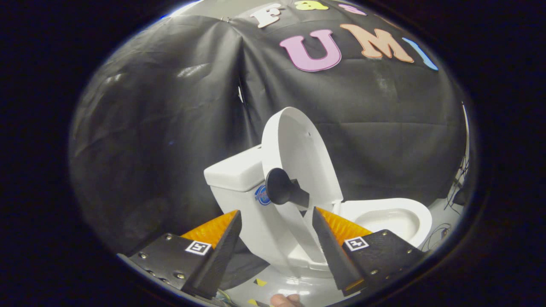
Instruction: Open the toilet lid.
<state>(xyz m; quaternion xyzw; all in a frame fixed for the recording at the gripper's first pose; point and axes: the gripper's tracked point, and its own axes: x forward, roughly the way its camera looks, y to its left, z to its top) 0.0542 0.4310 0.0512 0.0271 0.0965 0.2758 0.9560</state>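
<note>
Across the top and sides of the frame: black cloth wall (170, 106), creased, with a vertical fold a bit left of centre.

Centre of the frame, in front of the wall: white toilet (256, 213), seen at an angle from its left-rear side. Tank (234, 170) sits left of centre, with a small blue round sticker (261, 196) on its side. Bowl (392, 219) opens toward the lower right, its rim visible.

Lid (298, 149) is raised, standing near upright just right of the tank, tilted slightly, inner face toward the right. A black knob (283, 189) sticks out of the lid's lower left part, flared end pointing left.

Bottom of the frame: grey floor (290, 285), glossy, with small yellow-black markers (260, 282) on it. Dark cables (454, 192) lie by the wall at lower right.

Gripper (277, 221): 2 fingers spread wide, nothing between the pads, not touching anything. The knob is just ahead of them and slightly above, sitting over the gap. The toilet base fills the gap behind. Each finger carries 1 square tag (198, 247).

Bottom edge, centre: a bit of a person's hand (286, 299).
</note>
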